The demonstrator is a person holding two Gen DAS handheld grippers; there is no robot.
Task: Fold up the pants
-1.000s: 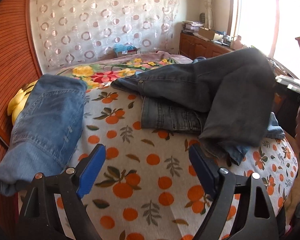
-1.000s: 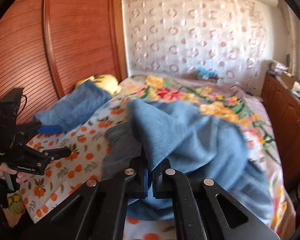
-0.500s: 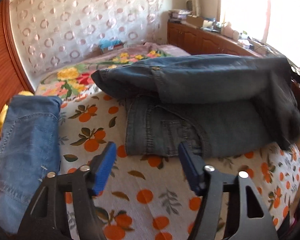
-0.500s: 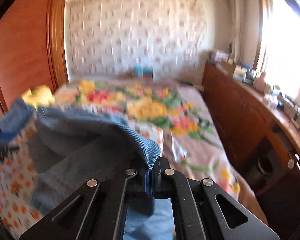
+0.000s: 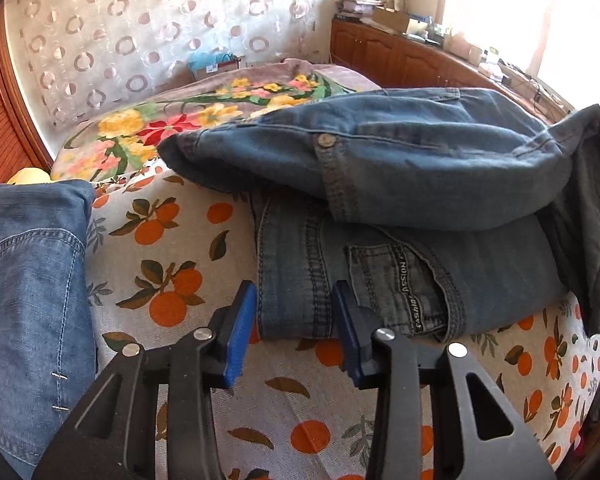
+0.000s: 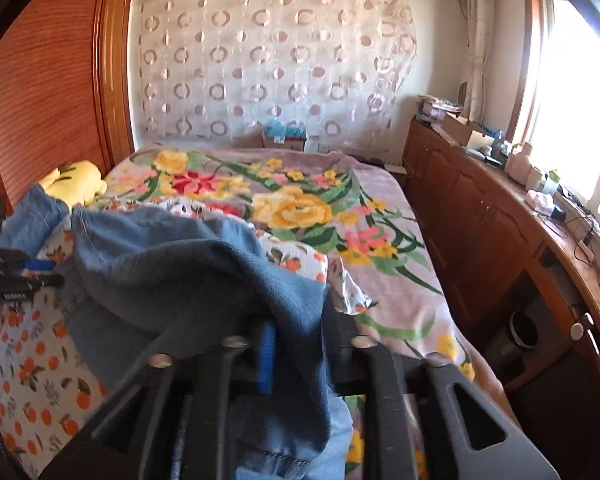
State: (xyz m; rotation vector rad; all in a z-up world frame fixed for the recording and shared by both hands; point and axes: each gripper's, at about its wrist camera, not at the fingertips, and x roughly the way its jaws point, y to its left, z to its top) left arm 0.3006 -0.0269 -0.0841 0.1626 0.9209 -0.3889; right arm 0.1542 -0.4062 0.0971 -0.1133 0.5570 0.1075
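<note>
Jeans (image 5: 400, 168) half-folded on bed (image 5: 172, 256). Left tongs (image 5: 294, 316) closing around bottom edge, pads apart. Right tongs (image 6: 300, 344) opening, denim draped between.

Faded blue jeans (image 5: 400, 168) — orange-fruit print sheet (image 5: 172, 264), floral blanket (image 6: 332, 208)

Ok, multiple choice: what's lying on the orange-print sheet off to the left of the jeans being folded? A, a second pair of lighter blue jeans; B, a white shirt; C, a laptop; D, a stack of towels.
A: the left wrist view shows lighter blue jeans on the orange-print sheet, apart from the darker jeans in the middle.
</note>
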